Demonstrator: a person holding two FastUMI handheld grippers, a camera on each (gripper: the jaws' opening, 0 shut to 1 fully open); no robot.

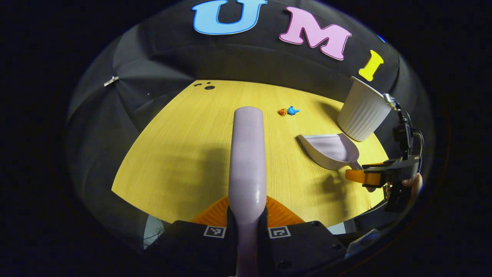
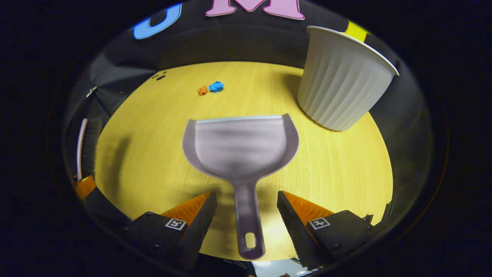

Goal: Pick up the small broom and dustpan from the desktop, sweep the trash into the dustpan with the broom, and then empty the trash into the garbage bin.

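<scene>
Two tools are being taken up, and that first step of the task is half done. In the left gripper view, the small broom (image 1: 248, 154) is seen as a pale lilac handle running from 6 o'clock up to the centre; the left gripper (image 1: 246, 225) has its jaws closed on that handle, one finger pressed to each side. Past the handle's tip, toward 1 o'clock, two scraps of trash (image 1: 288, 111), one orange and one blue, lie touching on the yellow wooden desktop (image 1: 173, 154). Further right, at 3 o'clock, the dustpan (image 1: 329, 150) rests flat on the desktop with the right gripper (image 1: 365, 176) at its handle, and the ribbed white garbage bin (image 1: 363, 111) stands just behind it at 2 o'clock.

In the right gripper view, the trash (image 2: 210, 88) is found at 11 o'clock, well apart from the dustpan (image 2: 241, 148), which lies at the centre with its mouth turned away from the camera. Its handle runs down to 6 o'clock between the fingers of the right gripper (image 2: 246, 209), whose jaws stand apart, neither touching it. The garbage bin (image 2: 342, 80) stands at 1 o'clock, near the pan's right rim.

The dustpan is judged not yet grasped. The next move calls for the right jaws to be closed squarely on the handle, so that the pan can be lifted and brought toward the trash without twisting.
</scene>
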